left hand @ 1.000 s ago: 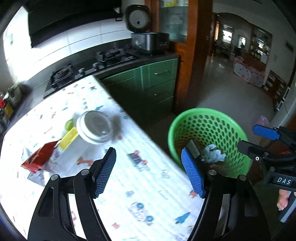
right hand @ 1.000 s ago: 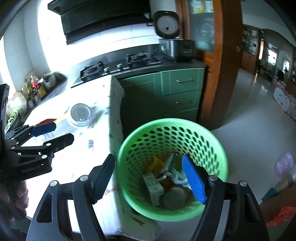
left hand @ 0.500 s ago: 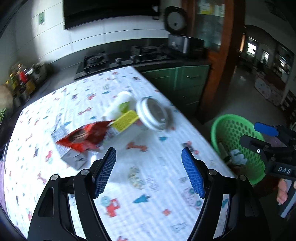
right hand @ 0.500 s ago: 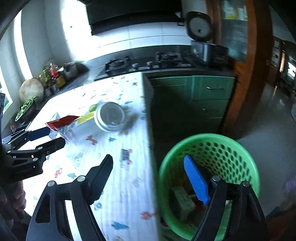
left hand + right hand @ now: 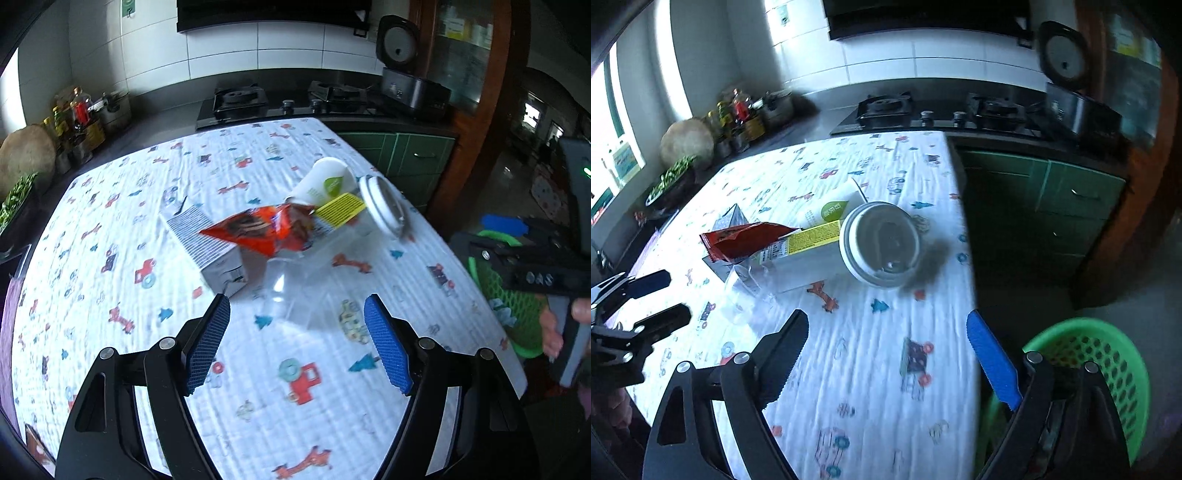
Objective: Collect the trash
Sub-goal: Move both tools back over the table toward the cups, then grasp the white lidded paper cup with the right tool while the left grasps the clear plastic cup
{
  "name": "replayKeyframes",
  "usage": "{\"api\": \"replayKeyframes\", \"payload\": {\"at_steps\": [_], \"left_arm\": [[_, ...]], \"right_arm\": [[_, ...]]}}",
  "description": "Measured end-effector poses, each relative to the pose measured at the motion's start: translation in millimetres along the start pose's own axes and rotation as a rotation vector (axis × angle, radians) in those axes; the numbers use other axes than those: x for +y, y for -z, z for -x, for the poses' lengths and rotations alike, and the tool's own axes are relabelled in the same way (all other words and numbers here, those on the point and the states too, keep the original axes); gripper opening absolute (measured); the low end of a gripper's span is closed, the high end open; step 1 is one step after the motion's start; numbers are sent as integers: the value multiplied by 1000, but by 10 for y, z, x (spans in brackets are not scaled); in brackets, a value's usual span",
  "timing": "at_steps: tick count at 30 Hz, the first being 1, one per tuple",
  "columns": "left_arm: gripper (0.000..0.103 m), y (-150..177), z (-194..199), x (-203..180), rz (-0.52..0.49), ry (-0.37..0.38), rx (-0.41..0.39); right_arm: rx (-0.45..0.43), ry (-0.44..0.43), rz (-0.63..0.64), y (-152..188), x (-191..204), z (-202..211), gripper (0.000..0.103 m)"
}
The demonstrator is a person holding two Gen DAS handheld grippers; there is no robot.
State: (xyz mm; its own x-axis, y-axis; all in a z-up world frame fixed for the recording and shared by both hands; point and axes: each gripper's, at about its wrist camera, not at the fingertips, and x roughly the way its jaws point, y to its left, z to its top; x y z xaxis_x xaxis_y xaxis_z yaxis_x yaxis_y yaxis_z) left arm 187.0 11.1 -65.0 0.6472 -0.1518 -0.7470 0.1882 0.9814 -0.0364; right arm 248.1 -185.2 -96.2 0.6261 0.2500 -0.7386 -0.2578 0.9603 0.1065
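Hovering over the table's white cartoon-print cloth (image 5: pixel 110 229), I hold both grippers empty. My left gripper (image 5: pixel 297 341) stands released, nothing between its blue pads. My right gripper (image 5: pixel 886 360) has just been spreading wider, also bare. Ahead lies the trash in a heap: a red crinkled snack wrapper (image 5: pixel 258 229) draped over a grey striped carton (image 5: pixel 210 240), a tipped white lidded plastic cup (image 5: pixel 879 243), a white paper cup with a green leaf mark (image 5: pixel 325 181), and a clear plastic cup (image 5: pixel 295 291) nearest me. The green perforated plastic basket (image 5: pixel 1108 358) sits on the floor beside the table edge, right of my right gripper.
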Motion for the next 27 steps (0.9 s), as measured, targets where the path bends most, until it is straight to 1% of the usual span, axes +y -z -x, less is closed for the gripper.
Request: {"api": "replayKeyframes", "payload": {"at_steps": [6,12,16,27], "left_arm": [[76,61,-54,124,-1,7,17],[78,55,-148,199,1,23,33],[80,23,-249,209,-2,38,49],[80,-67,-517,166,0,66,80]], "right_arm": [[46,-48,23,-201,-10,-357,88],[65,-54,87,-366,1,-657,91],[80,-61,102,-440,-33,-816,92],[116,-94,147,-546,-68,-1162,93]]}}
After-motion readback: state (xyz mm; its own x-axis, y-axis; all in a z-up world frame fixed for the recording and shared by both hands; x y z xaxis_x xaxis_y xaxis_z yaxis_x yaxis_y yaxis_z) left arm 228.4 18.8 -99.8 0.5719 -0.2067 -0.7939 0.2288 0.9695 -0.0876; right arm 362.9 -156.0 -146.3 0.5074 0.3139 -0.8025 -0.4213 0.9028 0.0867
